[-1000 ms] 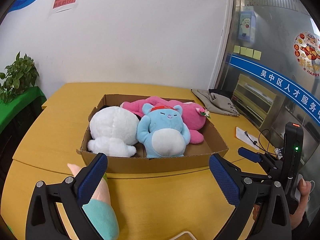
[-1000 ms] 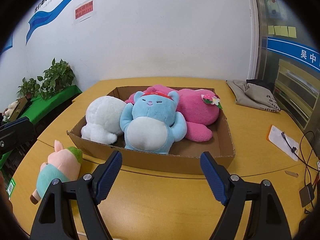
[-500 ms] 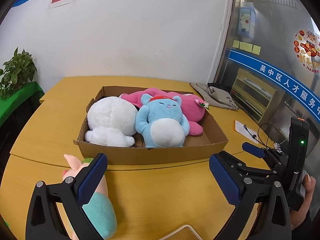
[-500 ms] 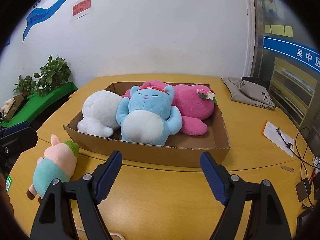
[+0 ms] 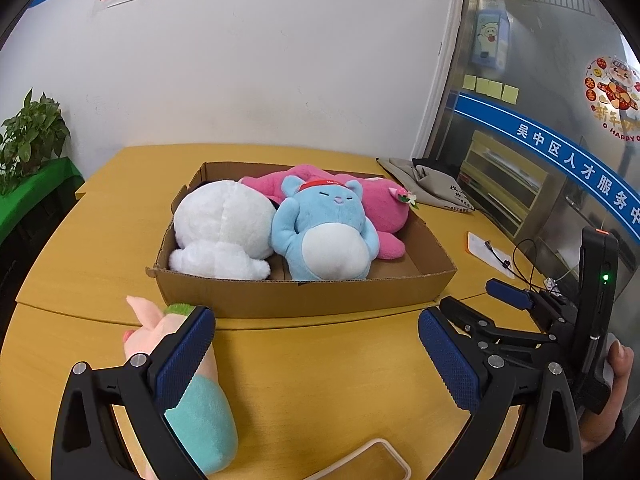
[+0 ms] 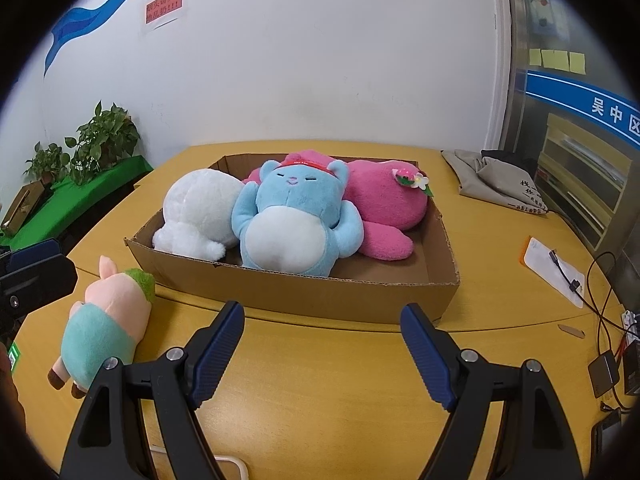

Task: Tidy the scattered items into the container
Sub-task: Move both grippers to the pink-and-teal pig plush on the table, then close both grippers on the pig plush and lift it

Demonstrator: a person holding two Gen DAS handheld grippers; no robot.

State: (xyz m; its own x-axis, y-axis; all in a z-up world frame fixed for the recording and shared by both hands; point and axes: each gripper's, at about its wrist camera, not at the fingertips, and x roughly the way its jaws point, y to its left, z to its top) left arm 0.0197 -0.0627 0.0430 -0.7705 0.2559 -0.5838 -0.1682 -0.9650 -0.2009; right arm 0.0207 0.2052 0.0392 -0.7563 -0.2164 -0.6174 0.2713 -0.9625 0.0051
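cardboard box (image 6: 304,296): 3 plush toys inside | pig plush (image 6: 108,320): 1 outside | left gripper (image 5: 316,354), right gripper (image 6: 322,346): 2 gaping, empty

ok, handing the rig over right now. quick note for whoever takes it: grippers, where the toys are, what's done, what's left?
Left gripper: open, empty, low over the table, its left finger beside the pig plush.
Right gripper: open, empty, in front of the cardboard box.
In the box: white plush, blue plush, pink plush.
Done: those three toys are in the box.
Left: the pig plush lies on the table outside the box's front-left corner. Probably grasp it with the left gripper and drop it in; the bare front-right corner of the box looks the likeliest spot.
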